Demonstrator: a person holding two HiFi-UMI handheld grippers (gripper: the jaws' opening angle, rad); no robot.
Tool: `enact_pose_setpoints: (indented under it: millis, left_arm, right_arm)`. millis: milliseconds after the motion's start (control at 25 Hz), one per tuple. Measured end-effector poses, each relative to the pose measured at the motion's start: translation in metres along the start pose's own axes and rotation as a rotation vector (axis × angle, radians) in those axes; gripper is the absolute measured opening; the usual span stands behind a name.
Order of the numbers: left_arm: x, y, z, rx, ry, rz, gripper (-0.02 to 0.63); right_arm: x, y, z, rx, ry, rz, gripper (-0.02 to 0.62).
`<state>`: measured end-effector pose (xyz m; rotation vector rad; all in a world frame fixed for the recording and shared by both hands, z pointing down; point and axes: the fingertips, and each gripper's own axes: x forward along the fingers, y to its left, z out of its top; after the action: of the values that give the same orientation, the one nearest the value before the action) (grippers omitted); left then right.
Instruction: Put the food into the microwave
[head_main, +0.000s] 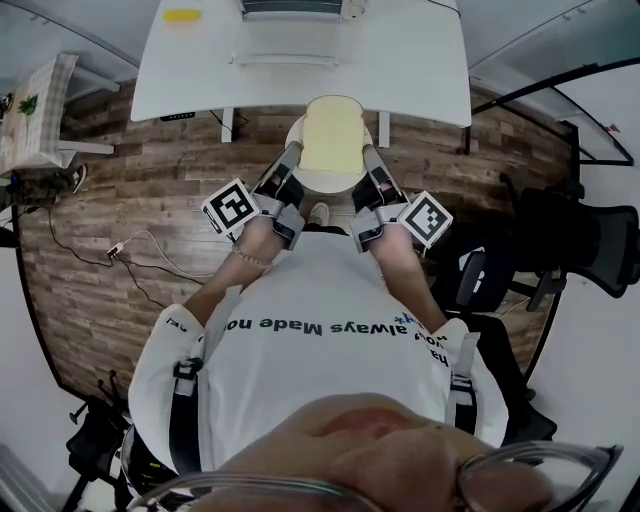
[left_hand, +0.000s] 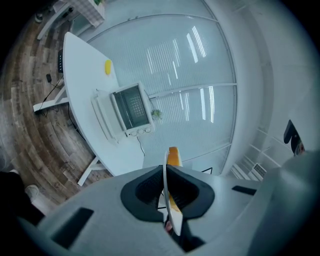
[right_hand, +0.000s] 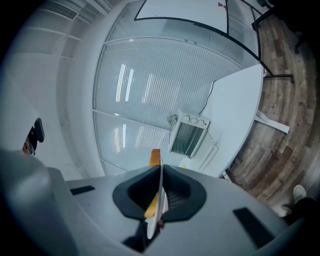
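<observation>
A slice of pale yellow bread (head_main: 332, 135) lies on a round white plate (head_main: 330, 183), held level in front of my chest. My left gripper (head_main: 291, 157) is shut on the plate's left rim and my right gripper (head_main: 371, 157) on its right rim. In the left gripper view the plate's edge (left_hand: 166, 197) runs between the pads of the left gripper (left_hand: 166, 186), with the bread's crust (left_hand: 172, 156) beyond. The right gripper view shows the same: plate (right_hand: 160, 176), bread (right_hand: 155, 157), right gripper (right_hand: 159, 192). The microwave (left_hand: 131, 107) (right_hand: 189, 134) stands on the white table (head_main: 420, 70), its door (head_main: 290, 58) folded down open.
A small yellow object (head_main: 182, 15) lies on the table's far left. A black office chair (head_main: 590, 240) stands at the right. A cable and plug (head_main: 130, 245) lie on the wooden floor at left, near a small side table (head_main: 35, 110).
</observation>
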<state>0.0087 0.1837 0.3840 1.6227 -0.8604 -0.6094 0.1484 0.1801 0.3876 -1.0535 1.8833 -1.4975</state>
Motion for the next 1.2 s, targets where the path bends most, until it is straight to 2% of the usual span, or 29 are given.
enact_pose_setpoints:
  millis: [200, 480, 680, 840, 960, 1200]
  left_arm:
    - [0.009, 0.01, 0.006, 0.023, 0.007, 0.03, 0.018]
    - [0.037, 0.01, 0.026, -0.014, -0.002, -0.007, 0.018]
    - [0.052, 0.02, 0.06, 0.01, -0.002, 0.015, 0.018]
    - [0.068, 0.023, 0.088, -0.012, -0.005, -0.005, 0.018]
    - [0.076, 0.035, 0.112, 0.019, 0.009, 0.03, 0.018]
    - [0.101, 0.046, 0.152, 0.031, 0.031, 0.044, 0.018]
  right_arm:
    - [0.008, -0.007, 0.006, 0.012, 0.0, -0.013, 0.021]
    - [0.038, -0.012, 0.022, 0.008, -0.001, -0.01, 0.021]
    - [0.076, -0.012, 0.028, 0.0, 0.012, -0.013, 0.021]
    - [0.109, -0.01, 0.032, 0.001, 0.018, -0.021, 0.021]
    - [0.134, -0.009, 0.035, 0.003, 0.015, -0.023, 0.021]
    - [0.179, -0.011, 0.047, 0.024, 0.01, -0.038, 0.021]
